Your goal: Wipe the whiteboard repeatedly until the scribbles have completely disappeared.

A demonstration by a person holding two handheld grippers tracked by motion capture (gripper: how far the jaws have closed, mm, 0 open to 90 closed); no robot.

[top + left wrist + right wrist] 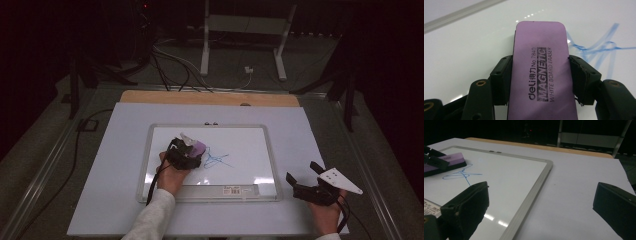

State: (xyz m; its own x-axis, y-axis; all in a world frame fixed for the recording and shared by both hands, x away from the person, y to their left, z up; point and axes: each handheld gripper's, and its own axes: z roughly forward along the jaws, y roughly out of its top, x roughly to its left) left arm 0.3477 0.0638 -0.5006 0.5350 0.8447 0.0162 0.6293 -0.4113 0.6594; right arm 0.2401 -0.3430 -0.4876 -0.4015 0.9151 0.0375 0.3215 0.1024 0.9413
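A whiteboard (250, 137) with a grey frame lies on the white table. Blue marker scribble (216, 160) sits near its middle. My left gripper (192, 150) is shut on a purple magnetic whiteboard eraser (541, 72), whose face rests on the board just left of the blue scribble (596, 48). The eraser (445, 162) and the scribble (461, 174) also show in the right gripper view. My right gripper (302, 175) stands open over the bare table right of the board's lower right corner, with nothing between its fingers (469, 205).
The board's frame (534, 187) runs diagonally past my right gripper. A barcode label (232, 190) sits on the board's bottom edge. A wooden strip (210, 98) lies along the table's far edge. Beyond it are cables (170, 65) and a white stand (245, 30) on the floor.
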